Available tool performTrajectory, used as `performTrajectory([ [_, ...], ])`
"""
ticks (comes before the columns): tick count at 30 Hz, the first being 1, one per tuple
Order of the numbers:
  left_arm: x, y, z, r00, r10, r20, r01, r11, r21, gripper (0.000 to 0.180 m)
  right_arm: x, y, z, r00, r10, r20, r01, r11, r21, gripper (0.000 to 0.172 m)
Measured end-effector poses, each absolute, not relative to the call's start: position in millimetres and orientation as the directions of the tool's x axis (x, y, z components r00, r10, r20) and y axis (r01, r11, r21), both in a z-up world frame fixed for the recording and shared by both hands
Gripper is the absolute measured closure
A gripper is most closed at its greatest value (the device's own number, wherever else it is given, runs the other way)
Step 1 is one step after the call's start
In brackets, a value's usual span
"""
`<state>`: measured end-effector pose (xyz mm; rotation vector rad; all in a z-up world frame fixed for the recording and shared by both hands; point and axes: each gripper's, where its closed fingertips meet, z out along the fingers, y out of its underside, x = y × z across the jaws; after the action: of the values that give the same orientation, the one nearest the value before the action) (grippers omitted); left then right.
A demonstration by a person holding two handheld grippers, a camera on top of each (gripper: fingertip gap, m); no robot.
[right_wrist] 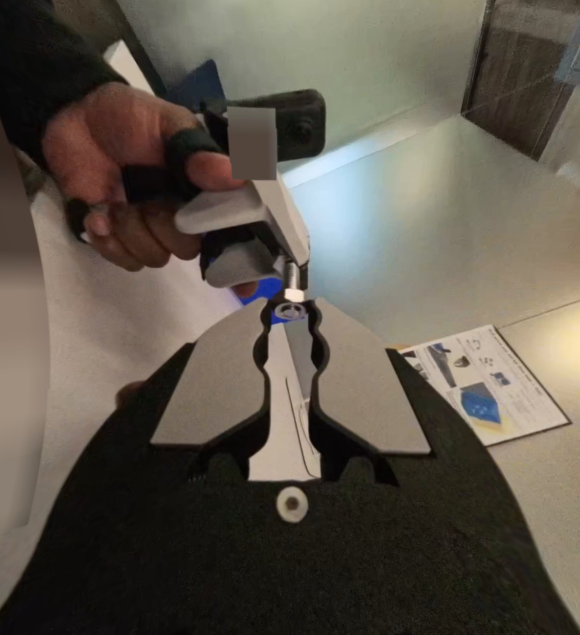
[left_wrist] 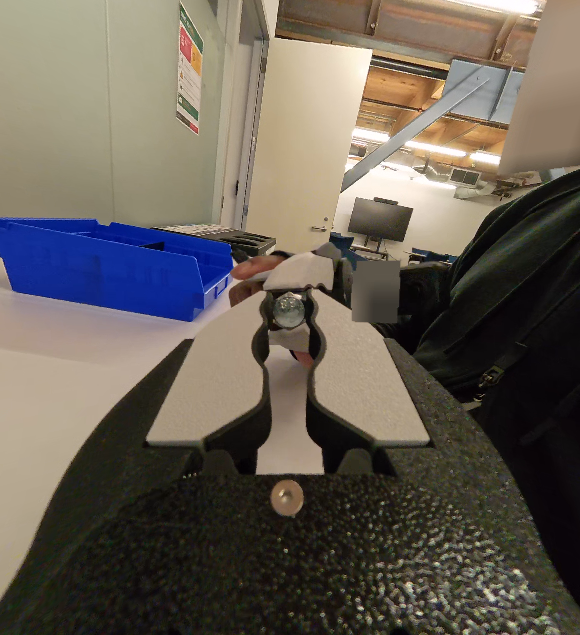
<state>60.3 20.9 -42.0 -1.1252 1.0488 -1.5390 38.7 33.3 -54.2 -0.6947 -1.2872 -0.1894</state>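
Above the near edge of the white bench (left_wrist: 41, 378), the two claws meet tip to tip, well off the surface. The left claw (left_wrist: 288, 314) is narrow and holds a silver bolt (left_wrist: 288, 312). Both dark inner pads press on its sides, and one round end of it faces the camera. In the right wrist view the bolt's threaded shank runs along that claw's fingertips, and a hex part (right_wrist: 293, 293) sits at its lower end.

The right claw (right_wrist: 290, 311) is also narrow. Its tips are closed on a small metal ring (right_wrist: 290, 313), which sits just below the hex part. Whether the ring is a nut or a washer, and whether it is already on the bolt, I cannot tell. From the left wrist view, the right claw's grey fingers (left_wrist: 298, 278) stand above and below the bolt.

A hand (right_wrist: 116, 178) in a dark sleeve grips the left claw's handle.

Far left on the bench stands a blue bin (left_wrist: 109, 261), well apart from the claws. A black slotted tray (left_wrist: 247, 240) sits behind the bin. To the right, a printed sheet (right_wrist: 488, 385) lies flat on a pale surface. Beyond the bench are a wall poster (left_wrist: 190, 68), a pale door (left_wrist: 298, 154) and a dark monitor (left_wrist: 379, 220).
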Motion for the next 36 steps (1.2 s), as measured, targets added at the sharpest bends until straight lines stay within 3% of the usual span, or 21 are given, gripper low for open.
performTrajectory([
  [3, 57, 23, -39, -0.150, -0.970, 0.190, 0.214, -0.219, -0.952, 0.163, 42, 29, -42, 0.400, 0.563, 0.723, 0.301, 0.664, -0.684, 0.123],
  [6, 54, 24, -36, -0.159, -0.967, 0.197, 0.240, -0.232, -0.943, 0.163, 50, 32, -33, 0.416, 0.820, 0.393, 0.071, 0.401, -0.913, 0.120],
  [8, 54, 25, -37, -0.161, -0.967, 0.199, 0.240, -0.234, -0.942, 0.163, 47, 30, -36, 0.338, 0.926, 0.168, -0.034, 0.190, -0.981, 0.122],
  [11, 56, 22, -39, -0.162, -0.969, 0.186, 0.225, -0.220, -0.949, 0.163, 38, 29, -48, 0.232, 0.972, -0.044, -0.050, -0.033, -0.998, 0.134],
  [12, 56, 21, -39, -0.163, -0.970, 0.183, 0.218, -0.216, -0.952, 0.163, 35, 25, -50, 0.198, 0.979, -0.050, -0.052, -0.041, -0.998, 0.150],
  [14, 56, 20, -39, -0.170, -0.968, 0.183, 0.218, -0.218, -0.951, 0.163, 34, 25, -50, 0.223, 0.974, 0.031, -0.035, 0.040, -0.999, 0.154],
  [16, 57, 22, -40, -0.162, -0.968, 0.194, 0.213, -0.226, -0.951, 0.163, 36, 27, -51, 0.288, 0.920, 0.266, 0.062, 0.260, -0.964, 0.154],
  [17, 58, 22, -41, -0.164, -0.966, 0.199, 0.205, -0.231, -0.951, 0.163, 37, 28, -52, 0.319, 0.829, 0.460, 0.145, 0.437, -0.888, 0.154],
  [19, 59, 22, -42, -0.163, -0.965, 0.206, 0.191, -0.235, -0.953, 0.163, 39, 29, -53, 0.310, 0.455, 0.835, 0.376, 0.748, -0.547, 0.154],
  [20, 60, 22, -43, -0.162, -0.966, 0.204, 0.187, -0.233, -0.954, 0.163, 39, 28, -52, 0.273, 0.264, 0.925, 0.455, 0.812, -0.366, 0.154],
  [21, 60, 22, -43, -0.164, -0.966, 0.201, 0.188, -0.231, -0.955, 0.163, 39, 26, -51, 0.256, 0.179, 0.950, 0.477, 0.832, -0.285, 0.154],
  [22, 59, 22, -42, -0.161, -0.966, 0.202, 0.195, -0.231, -0.953, 0.163, 38, 23, -48, 0.286, 0.230, 0.930, 0.439, 0.832, -0.340, 0.147],
  [23, 58, 23, -40, -0.161, -0.966, 0.204, 0.206, -0.235, -0.950, 0.163, 39, 22, -43, 0.345, 0.365, 0.865, 0.363, 0.798, -0.481, 0.138],
  [25, 55, 25, -37, -0.165, -0.964, 0.210, 0.238, -0.245, -0.940, 0.163, 44, 24, -31, 0.433, 0.654, 0.620, 0.164, 0.619, -0.768, 0.123],
  [27, 50, 25, -33, -0.173, -0.962, 0.212, 0.269, -0.253, -0.929, 0.163, 47, 27, -23, 0.413, 0.851, 0.324, -0.043, 0.374, -0.926, 0.124],
  [30, 48, 26, -32, -0.175, -0.961, 0.213, 0.282, -0.256, -0.925, 0.163, 43, 33, -30, 0.291, 0.957, -0.009, -0.156, 0.038, -0.987, 0.127],
  [32, 50, 24, -33, -0.174, -0.963, 0.204, 0.272, -0.246, -0.930, 0.163, 35, 31, -41, 0.218, 0.971, -0.100, -0.123, -0.074, -0.990, 0.129],
  [34, 52, 24, -35, -0.172, -0.965, 0.199, 0.259, -0.239, -0.936, 0.163, 28, 31, -52, 0.219, 0.973, -0.078, -0.054, -0.068, -0.996, 0.134],
  [35, 52, 23, -36, -0.171, -0.965, 0.198, 0.254, -0.237, -0.938, 0.163, 27, 31, -55, 0.235, 0.972, -0.020, -0.022, -0.015, -1.000, 0.151],
  [36, 53, 23, -36, -0.171, -0.966, 0.196, 0.253, -0.235, -0.938, 0.163, 28, 32, -56, 0.269, 0.961, 0.057, 0.006, 0.058, -0.998, 0.153],
])
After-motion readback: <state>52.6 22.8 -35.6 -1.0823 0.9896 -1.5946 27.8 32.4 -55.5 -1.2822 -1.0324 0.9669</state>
